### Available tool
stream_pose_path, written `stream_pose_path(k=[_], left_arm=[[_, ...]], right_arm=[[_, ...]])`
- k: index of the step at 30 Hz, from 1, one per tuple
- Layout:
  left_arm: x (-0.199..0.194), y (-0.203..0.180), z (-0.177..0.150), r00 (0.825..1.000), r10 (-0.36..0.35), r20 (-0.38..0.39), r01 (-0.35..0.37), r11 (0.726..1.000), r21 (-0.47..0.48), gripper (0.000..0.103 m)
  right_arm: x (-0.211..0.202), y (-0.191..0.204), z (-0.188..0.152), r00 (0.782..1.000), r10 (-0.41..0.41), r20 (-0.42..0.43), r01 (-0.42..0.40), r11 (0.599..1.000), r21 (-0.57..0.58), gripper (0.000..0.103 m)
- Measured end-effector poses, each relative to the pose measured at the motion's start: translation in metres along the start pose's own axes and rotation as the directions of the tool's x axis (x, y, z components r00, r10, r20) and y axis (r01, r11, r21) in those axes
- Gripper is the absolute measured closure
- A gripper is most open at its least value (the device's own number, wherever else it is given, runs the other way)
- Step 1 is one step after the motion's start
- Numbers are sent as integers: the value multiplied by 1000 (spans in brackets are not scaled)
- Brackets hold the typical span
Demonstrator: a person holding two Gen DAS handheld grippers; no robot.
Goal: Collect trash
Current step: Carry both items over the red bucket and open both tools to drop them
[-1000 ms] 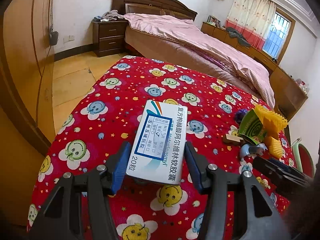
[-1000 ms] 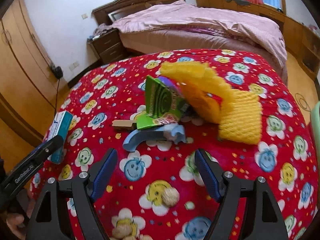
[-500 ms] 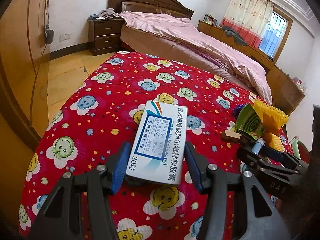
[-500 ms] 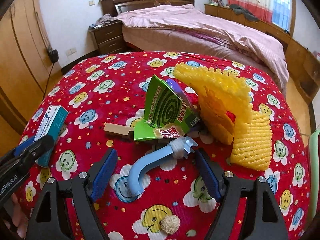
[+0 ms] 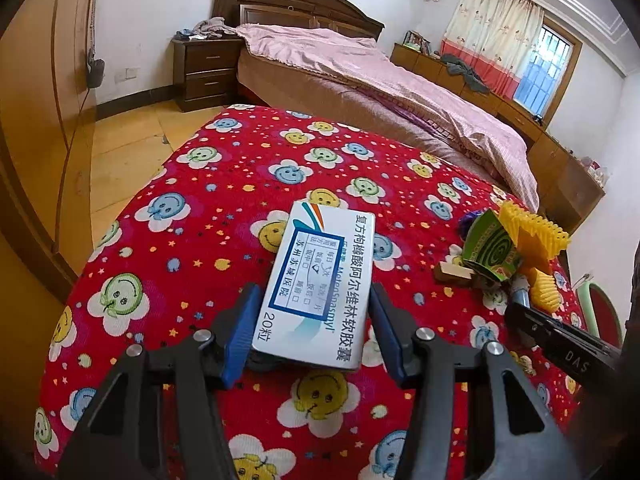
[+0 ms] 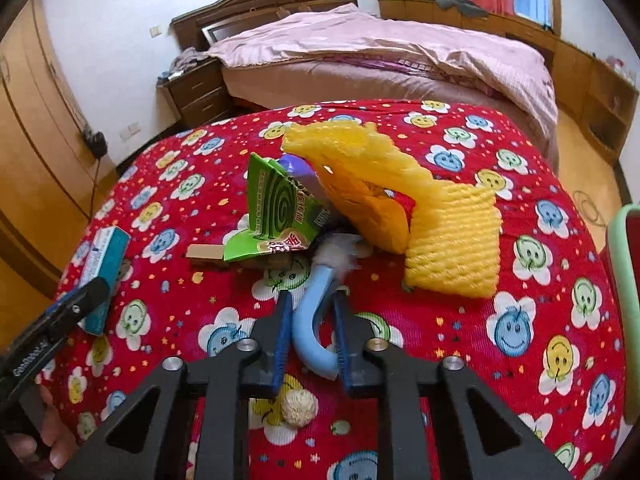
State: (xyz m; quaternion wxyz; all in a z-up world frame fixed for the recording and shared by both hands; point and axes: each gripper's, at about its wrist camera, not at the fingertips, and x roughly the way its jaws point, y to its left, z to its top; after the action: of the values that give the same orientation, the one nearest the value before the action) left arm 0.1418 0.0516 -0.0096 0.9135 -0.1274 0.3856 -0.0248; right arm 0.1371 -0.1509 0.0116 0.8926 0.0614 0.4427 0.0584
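Note:
My left gripper (image 5: 312,320) is shut on a white medicine box (image 5: 320,284) with blue print and holds it over the red smiley tablecloth (image 5: 224,216). The box also shows in the right wrist view (image 6: 105,264) at the left. My right gripper (image 6: 310,312) is shut on a curved blue plastic piece (image 6: 310,320) whose far end carries white fluff. Just beyond lie a green mosquito-coil wrapper (image 6: 276,212), yellow foam netting (image 6: 424,216) and a small wooden block (image 6: 204,253). In the left wrist view that pile (image 5: 508,248) sits at the right.
A small beige ball (image 6: 299,409) lies under my right gripper. A bed with a pink cover (image 5: 384,80) stands behind the table, a nightstand (image 5: 204,68) to its left, wooden wardrobes (image 5: 36,128) on the left. A green-rimmed red chair (image 6: 628,280) is at the right edge.
My right gripper moved forward and closed on the blue plastic piece, which was lying free between open jaws. My left gripper still holds the box and moved slightly.

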Motion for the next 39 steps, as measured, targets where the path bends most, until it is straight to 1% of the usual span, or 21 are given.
stream_pose_path(k=[3,8,15,22,26,32,36,39], left_arm=[[-9,-5,-1,1000,-9,12,9,1000,9,48],[-31,-16,0,999,-34,39,33,999,30,48],[-63,-34,-3,994,-91,67,88,995,55,48],[-91,-59,-7,984,-166,61,161,984,74,48],[-105,-75,-10,974,-221,50,215,972,93,48],[-124,-102,-16,958,-286,36,278,950,140,48],[-134,-120,-20,940,-342,5,337,929,153,48],[-141,-135,-22,931,-364,-4,359,915,183,48]], right_arm=[[-13,-2,-3,1000,17,25,-17,1000,7,84],[-48,1,-11,995,58,83,-57,998,-12,84],[-97,1,-23,984,98,149,-97,995,-13,84],[-142,-7,-33,968,111,224,-111,994,-13,84],[-167,-18,-38,958,102,270,-105,994,-3,84],[-197,-38,-49,945,58,321,-69,997,22,84],[-213,-53,-56,937,31,347,-51,998,47,84],[-224,-67,-61,932,18,362,-47,996,71,84]])
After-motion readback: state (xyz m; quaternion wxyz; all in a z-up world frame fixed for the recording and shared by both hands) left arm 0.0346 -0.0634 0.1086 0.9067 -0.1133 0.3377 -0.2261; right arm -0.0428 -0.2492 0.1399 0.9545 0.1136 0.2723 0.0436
